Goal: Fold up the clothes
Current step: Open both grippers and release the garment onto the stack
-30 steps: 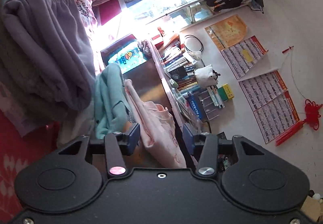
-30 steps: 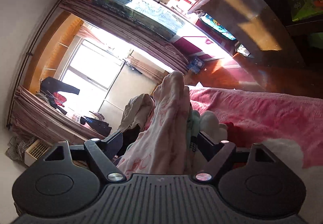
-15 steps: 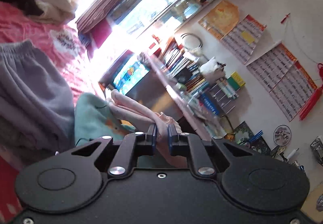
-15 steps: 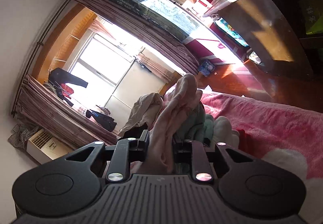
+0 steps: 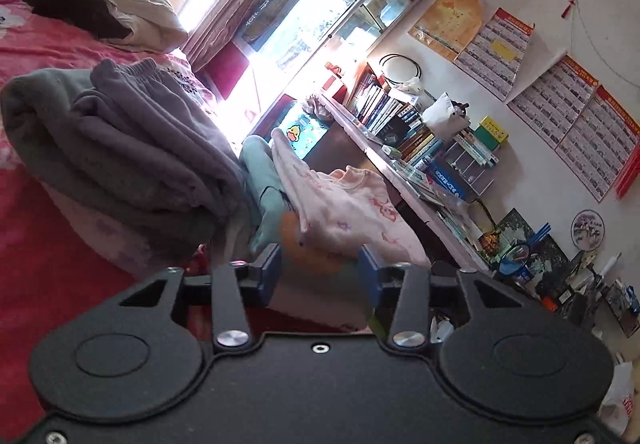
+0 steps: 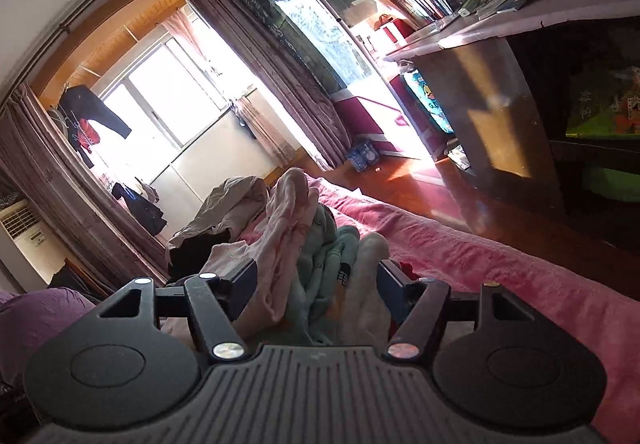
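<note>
A pale pink printed garment [image 5: 344,204] lies bunched on top of a teal garment [image 5: 260,180] at the edge of the pink bed [image 5: 52,264]. My left gripper [image 5: 320,274] sits just short of it. Its jaws are opening and no cloth is pinched between them. In the right wrist view the same pink garment [image 6: 288,228] rests beside the teal one [image 6: 328,264] and a whitish piece [image 6: 366,284]. My right gripper [image 6: 316,284] is opening too. The heap sits loosely between its fingers, free of the pads.
A folded stack of grey and lilac clothes [image 5: 132,148] lies left of the pink garment. A crumpled white and black heap [image 5: 100,8] sits far back on the bed. A desk with books [image 5: 404,148] stands close on the right, with wooden floor [image 6: 460,204] between it and the bed.
Half a second ago both grippers were shut on the pink garment. Both have now opened and let it go, and it lies on the teal piece. Both views have rolled.
</note>
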`<state>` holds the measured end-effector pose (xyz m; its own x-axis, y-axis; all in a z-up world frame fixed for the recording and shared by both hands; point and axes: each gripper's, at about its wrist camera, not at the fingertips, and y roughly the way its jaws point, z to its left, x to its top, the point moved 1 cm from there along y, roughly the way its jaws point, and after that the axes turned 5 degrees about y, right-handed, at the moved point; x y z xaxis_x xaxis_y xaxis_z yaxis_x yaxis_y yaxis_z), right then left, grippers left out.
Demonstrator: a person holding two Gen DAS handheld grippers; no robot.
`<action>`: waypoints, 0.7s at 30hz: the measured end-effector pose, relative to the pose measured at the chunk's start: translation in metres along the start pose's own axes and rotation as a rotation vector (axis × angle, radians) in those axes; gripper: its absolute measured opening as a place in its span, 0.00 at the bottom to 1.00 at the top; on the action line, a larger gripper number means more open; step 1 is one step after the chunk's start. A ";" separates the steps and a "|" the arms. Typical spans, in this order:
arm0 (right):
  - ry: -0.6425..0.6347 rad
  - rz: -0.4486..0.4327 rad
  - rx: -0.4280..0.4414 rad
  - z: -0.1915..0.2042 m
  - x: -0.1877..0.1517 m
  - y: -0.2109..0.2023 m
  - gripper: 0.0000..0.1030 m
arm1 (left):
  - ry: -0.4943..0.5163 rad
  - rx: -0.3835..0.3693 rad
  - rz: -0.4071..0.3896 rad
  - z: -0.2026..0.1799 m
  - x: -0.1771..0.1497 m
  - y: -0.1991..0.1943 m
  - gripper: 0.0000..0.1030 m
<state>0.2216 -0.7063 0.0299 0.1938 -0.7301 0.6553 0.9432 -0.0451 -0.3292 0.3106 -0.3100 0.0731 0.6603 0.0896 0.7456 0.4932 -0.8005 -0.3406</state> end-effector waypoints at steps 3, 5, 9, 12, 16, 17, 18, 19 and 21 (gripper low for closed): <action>-0.011 0.049 0.029 0.020 -0.032 -0.028 0.65 | -0.006 0.047 0.027 0.006 -0.025 -0.041 0.62; -0.018 0.099 0.058 0.046 -0.061 -0.048 0.74 | -0.005 0.085 0.044 0.011 -0.041 -0.071 0.62; -0.006 0.188 0.154 0.106 -0.122 -0.093 0.89 | 0.030 0.211 0.075 0.022 -0.065 -0.147 0.74; 0.008 0.249 0.231 0.153 -0.165 -0.117 1.00 | 0.040 0.316 0.067 0.030 -0.077 -0.211 0.84; -0.030 0.330 0.303 0.207 -0.221 -0.140 1.00 | 0.047 0.505 0.007 0.034 -0.092 -0.299 0.96; -0.044 0.360 0.304 0.220 -0.236 -0.143 1.00 | 0.047 0.559 -0.009 0.033 -0.096 -0.316 1.00; -0.063 0.390 0.300 0.230 -0.251 -0.146 1.00 | 0.050 0.620 -0.024 0.032 -0.102 -0.332 1.00; -0.088 0.412 0.295 0.239 -0.267 -0.151 1.00 | 0.064 0.680 -0.036 0.031 -0.108 -0.349 1.00; -0.149 0.442 0.290 0.257 -0.297 -0.162 1.00 | 0.113 0.777 -0.041 0.028 -0.123 -0.374 1.00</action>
<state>0.0806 -0.3071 0.0630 0.6050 -0.5315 0.5928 0.7947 0.4495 -0.4080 0.0606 -0.0053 0.0925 0.5923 0.0157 0.8055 0.7979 -0.1498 -0.5838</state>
